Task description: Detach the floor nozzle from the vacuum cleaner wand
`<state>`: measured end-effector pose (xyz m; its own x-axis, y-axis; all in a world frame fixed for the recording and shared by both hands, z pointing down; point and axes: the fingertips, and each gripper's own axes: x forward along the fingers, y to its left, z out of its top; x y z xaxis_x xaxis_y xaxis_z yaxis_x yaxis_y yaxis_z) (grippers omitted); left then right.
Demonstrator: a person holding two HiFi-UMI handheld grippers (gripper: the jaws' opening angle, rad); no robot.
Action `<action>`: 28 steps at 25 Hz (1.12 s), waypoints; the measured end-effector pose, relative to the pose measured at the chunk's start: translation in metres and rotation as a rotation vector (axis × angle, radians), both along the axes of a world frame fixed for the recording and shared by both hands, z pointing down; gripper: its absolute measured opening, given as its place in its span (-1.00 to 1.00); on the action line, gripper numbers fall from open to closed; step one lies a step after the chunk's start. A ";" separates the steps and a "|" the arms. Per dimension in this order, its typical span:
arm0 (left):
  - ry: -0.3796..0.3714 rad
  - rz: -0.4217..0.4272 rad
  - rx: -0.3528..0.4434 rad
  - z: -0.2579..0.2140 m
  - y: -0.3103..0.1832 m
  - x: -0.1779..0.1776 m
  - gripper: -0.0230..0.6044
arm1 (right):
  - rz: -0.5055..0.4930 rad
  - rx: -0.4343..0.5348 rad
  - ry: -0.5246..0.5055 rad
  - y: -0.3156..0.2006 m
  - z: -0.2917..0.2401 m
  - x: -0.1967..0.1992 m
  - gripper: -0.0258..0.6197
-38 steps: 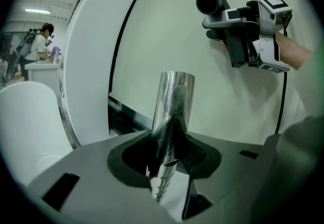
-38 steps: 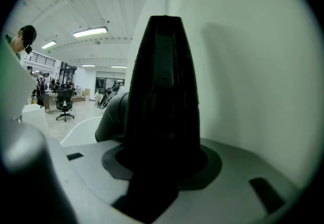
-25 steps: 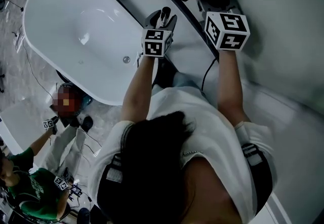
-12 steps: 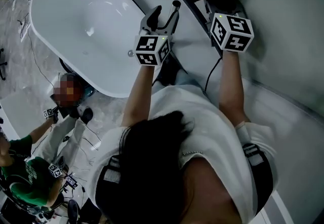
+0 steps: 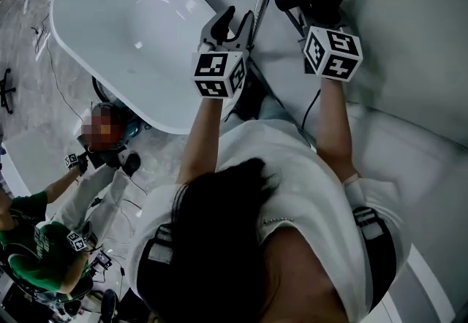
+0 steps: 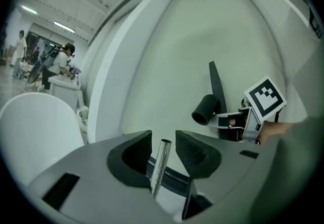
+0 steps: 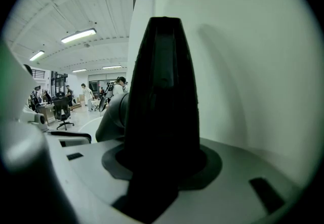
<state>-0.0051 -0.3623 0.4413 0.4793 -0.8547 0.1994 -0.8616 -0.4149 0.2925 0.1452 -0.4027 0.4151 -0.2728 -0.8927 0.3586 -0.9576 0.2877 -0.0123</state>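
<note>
Floor nozzle point(image 7: 162, 91) is being held clamped in the fingers of the right gripper point(image 5: 320, 16), well apart from the wand point(image 6: 160, 167). Its socket is showing empty, so it is judged already detached.

The wand's bare metal end is being bracketed by the fingers of the left gripper point(image 6: 163, 143), probably to steady it. These have just been closing, with gaps showing on both sides.

Nothing is being seen inside the bathtub point(image 5: 131, 14).

**Colours and patterns recorded**
The wand point(image 6: 161, 164) is listed as silver metal and the nozzle point(image 7: 162, 91) as plain black. The bathtub point(image 5: 110, 22) is entered as glossy white, the floor point(image 5: 25, 106) as grey and veined, the shirt point(image 5: 292, 175) as white, and a seated person's top point(image 5: 44, 256) as green.
</note>
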 end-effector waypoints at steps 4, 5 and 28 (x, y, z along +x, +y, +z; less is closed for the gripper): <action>-0.040 -0.023 -0.002 0.006 0.008 -0.009 -0.60 | 0.013 -0.017 -0.014 0.015 0.016 -0.005 -0.32; -0.046 -0.028 0.000 0.007 0.010 -0.012 -0.66 | 0.016 -0.018 -0.019 0.019 0.019 -0.007 -0.31; -0.097 -0.052 -0.045 0.011 0.068 -0.027 -0.91 | 0.017 -0.021 -0.046 0.105 0.041 -0.041 -0.31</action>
